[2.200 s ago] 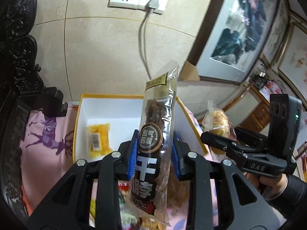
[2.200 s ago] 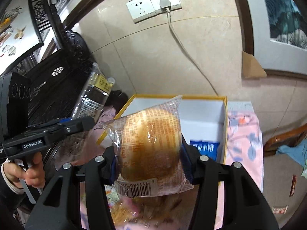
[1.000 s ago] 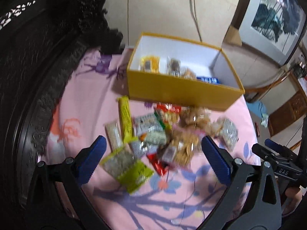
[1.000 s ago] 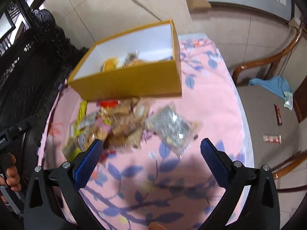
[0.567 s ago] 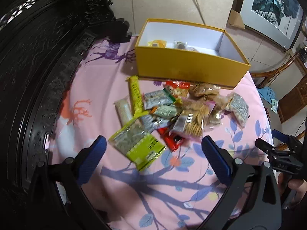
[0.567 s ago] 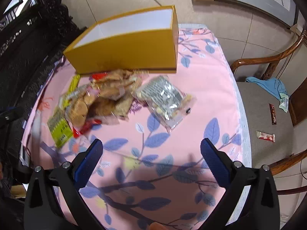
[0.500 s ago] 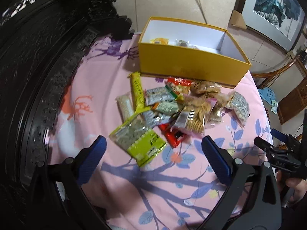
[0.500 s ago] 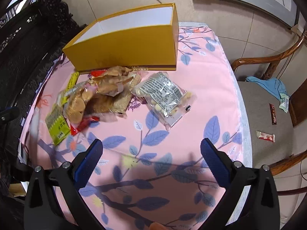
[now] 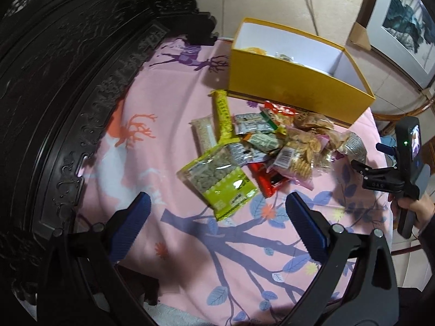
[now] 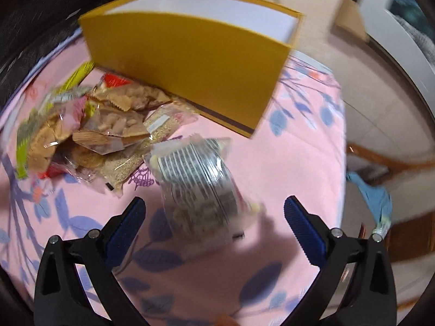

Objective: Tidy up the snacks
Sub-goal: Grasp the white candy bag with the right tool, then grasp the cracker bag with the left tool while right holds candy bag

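Observation:
A yellow box (image 9: 293,81) with a white inside stands at the far side of the pink tablecloth, with a few snacks in it. A pile of snack packets (image 9: 261,146) lies in front of it. My left gripper (image 9: 217,222) is open and empty, just short of a green packet (image 9: 217,182). My right gripper (image 10: 213,222) is open and empty, low over a clear packet with black print (image 10: 201,179) at the pile's right end. The box shows close behind it in the right wrist view (image 10: 187,57). The right gripper also shows in the left wrist view (image 9: 386,174).
A dark carved wooden frame (image 9: 68,81) curves along the table's left edge. The pink cloth (image 9: 217,266) lies bare near me. A wooden chair with a blue cloth (image 10: 375,193) stands off the table's right edge. A tiled wall is behind the box.
Both grippers let go of their snacks over the box and pulled back, open. Since half a second ago the right gripper has dropped low toward the printed clear packet; the left shifted slightly closer.

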The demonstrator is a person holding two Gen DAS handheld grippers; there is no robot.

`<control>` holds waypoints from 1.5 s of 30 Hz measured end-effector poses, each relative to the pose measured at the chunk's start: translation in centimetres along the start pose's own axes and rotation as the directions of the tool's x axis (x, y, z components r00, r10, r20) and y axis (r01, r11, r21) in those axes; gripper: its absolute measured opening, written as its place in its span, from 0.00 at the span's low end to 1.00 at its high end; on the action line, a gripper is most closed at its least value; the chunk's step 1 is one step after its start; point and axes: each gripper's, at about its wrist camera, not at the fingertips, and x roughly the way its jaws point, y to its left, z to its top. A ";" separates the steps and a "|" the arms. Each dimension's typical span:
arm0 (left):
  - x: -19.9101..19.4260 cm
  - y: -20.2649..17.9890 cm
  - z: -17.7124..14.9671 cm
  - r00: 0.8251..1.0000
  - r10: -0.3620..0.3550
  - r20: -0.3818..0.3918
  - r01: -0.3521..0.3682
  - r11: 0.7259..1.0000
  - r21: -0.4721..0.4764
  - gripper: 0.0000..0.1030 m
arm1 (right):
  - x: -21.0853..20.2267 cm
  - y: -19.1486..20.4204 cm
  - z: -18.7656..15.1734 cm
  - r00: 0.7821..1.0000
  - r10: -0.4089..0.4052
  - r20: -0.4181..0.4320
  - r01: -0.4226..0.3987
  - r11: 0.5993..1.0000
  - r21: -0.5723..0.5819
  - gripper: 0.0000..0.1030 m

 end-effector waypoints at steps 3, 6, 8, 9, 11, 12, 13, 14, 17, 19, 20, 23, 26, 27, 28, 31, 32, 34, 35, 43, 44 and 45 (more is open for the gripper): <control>-0.2 1.1 -0.1 0.999 0.032 -0.004 -0.032 0.999 -0.022 0.98 | 1.1 0.6 0.8 1.000 -0.006 -0.022 0.004 0.996 -0.089 0.99; -0.2 2.4 -0.1 0.999 0.052 -0.013 -0.053 0.997 -0.055 0.98 | 1.6 0.9 1.3 0.999 0.023 -0.030 -0.027 0.993 -0.116 0.93; 0.1 3.2 -0.1 0.998 0.062 -0.026 -0.064 0.995 -0.077 0.98 | 2.2 0.9 1.5 0.998 0.042 -0.051 -0.048 0.992 -0.113 0.79; 0.2 3.5 -0.2 0.997 0.067 -0.031 -0.070 0.994 -0.080 0.98 | 2.5 0.9 1.5 0.997 0.048 -0.063 -0.054 0.993 -0.108 0.77; 0.5 3.9 -0.2 0.996 0.082 -0.039 -0.085 0.993 -0.083 0.98 | 3.0 0.6 1.5 0.995 0.065 -0.077 -0.071 0.994 -0.082 0.65; 0.6 4.1 -0.2 0.996 0.085 -0.041 -0.088 0.993 -0.082 0.98 | 3.0 0.4 1.4 0.995 0.073 -0.071 -0.077 0.995 -0.061 0.60; 0.7 4.2 -0.2 0.995 0.088 -0.043 -0.091 0.992 -0.083 0.98 | 2.9 0.2 1.4 0.995 0.076 -0.070 -0.080 0.996 -0.045 0.54; 0.8 4.3 -0.2 0.995 0.088 -0.045 -0.092 0.992 -0.083 0.98 | 2.7 0.0 1.2 0.995 0.073 -0.064 -0.075 0.997 -0.029 0.48; 1.4 4.2 -0.1 0.995 0.080 -0.054 -0.084 0.994 -0.072 0.98 | 1.7 -0.7 0.3 0.994 0.095 -0.049 -0.093 0.994 0.048 0.40; 1.8 3.8 -0.1 0.995 0.076 -0.059 -0.080 0.995 -0.055 0.98 | 0.9 -1.2 -0.7 0.991 0.126 -0.031 -0.122 0.986 0.116 0.36; 2.0 3.7 -0.2 0.995 0.074 -0.062 -0.077 0.996 -0.049 0.98 | 0.2 -1.1 -1.6 0.990 0.138 -0.020 -0.133 0.979 0.156 0.34; 3.1 3.2 -0.3 0.995 0.059 -0.084 -0.063 0.997 -0.040 0.98 | -1.7 -0.5 -3.8 0.985 0.175 0.012 -0.173 0.957 0.231 0.34; 4.7 3.0 -0.4 0.992 0.039 -0.123 -0.045 0.998 -0.053 0.98 | -3.4 0.5 -5.9 0.976 0.214 0.039 -0.216 0.934 0.286 0.34; 5.3 2.9 -0.3 0.990 0.028 -0.138 -0.037 0.997 -0.062 0.98 | -3.8 0.7 -6.5 0.973 0.227 0.046 -0.230 0.923 0.309 0.34; 5.7 2.8 -0.2 0.989 0.019 -0.147 -0.029 0.997 -0.069 0.98 | -4.2 1.0 -7.0 0.970 0.237 0.051 -0.240 0.913 0.330 0.34; 6.5 1.8 0.4 0.988 -0.024 -0.151 0.011 0.997 -0.082 0.98 | -4.9 3.0 -8.0 0.964 0.255 0.069 -0.262 0.894 0.363 0.34; 6.6 1.3 0.7 0.988 -0.039 -0.147 0.028 0.997 -0.079 0.98 | -5.1 3.4 -8.3 0.961 0.265 0.074 -0.273 0.887 0.372 0.34; 6.6 -0.4 1.5 0.988 -0.082 -0.127 0.076 0.996 -0.051 0.98 | -5.2 4.1 -8.4 0.957 0.279 0.075 -0.286 0.878 0.385 0.34; 6.6 -1.4 1.9 0.988 -0.103 -0.114 0.100 0.995 -0.028 0.98 | -5.2 4.4 -8.6 0.957 0.283 0.070 -0.287 0.874 0.392 0.34; 8.9 -10.5 3.9 0.972 -0.228 -0.053 0.234 0.943 0.239 0.98 | -4.9 3.7 -9.5 0.952 0.301 0.061 -0.296 0.843 0.449 0.34; 9.5 -11.3 3.9 0.972 -0.226 -0.059 0.233 0.936 0.265 0.98 | -5.1 3.7 -9.6 0.951 0.303 0.067 -0.300 0.840 0.453 0.34; 10.0 -11.9 3.9 0.974 -0.218 -0.068 0.228 0.931 0.287 0.97 | -5.1 3.6 -9.6 0.950 0.305 0.071 -0.303 0.837 0.455 0.34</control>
